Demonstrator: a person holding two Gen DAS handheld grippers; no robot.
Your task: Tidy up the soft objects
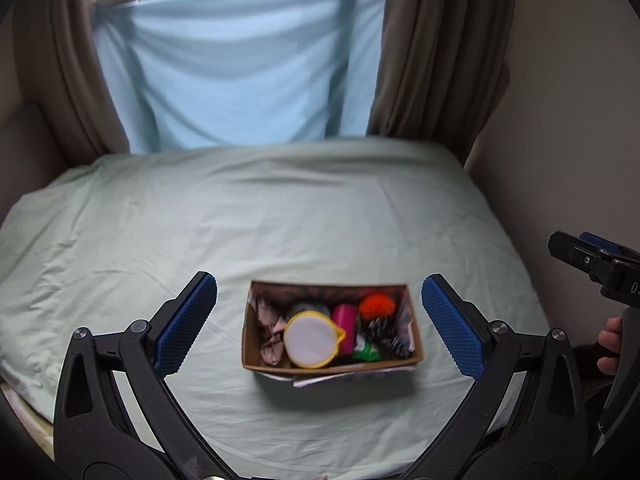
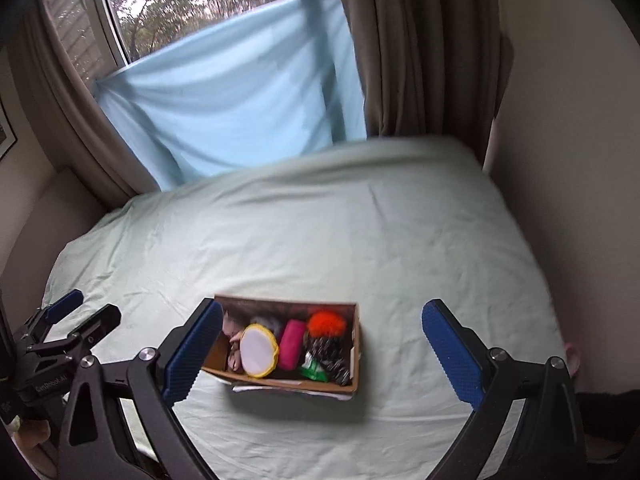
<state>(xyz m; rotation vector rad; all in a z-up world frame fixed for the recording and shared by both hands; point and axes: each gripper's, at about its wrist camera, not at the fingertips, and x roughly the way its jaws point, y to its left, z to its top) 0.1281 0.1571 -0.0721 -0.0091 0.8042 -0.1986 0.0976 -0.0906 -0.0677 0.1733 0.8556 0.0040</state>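
In the lower centre of both wrist views, a small cardboard box [image 1: 332,363] sits on my bed's pale green sheet [image 1: 280,220], already packed with soft things: a white round pad with yellow trim [image 1: 310,338], a pink roll [image 1: 346,326], an orange pom-pom [image 1: 376,306], a black-and-white fuzzy piece [image 1: 386,336] and crumpled pinkish fabric [image 1: 270,334]. My left gripper [image 1: 320,326] hangs spread wide and empty, framing the box. My right gripper [image 2: 322,354] is equally wide, holding nothing. Nothing soft lies loose on the visible sheet, so I judge the gathering mostly done; a blue cloth [image 1: 240,68] hangs at the window
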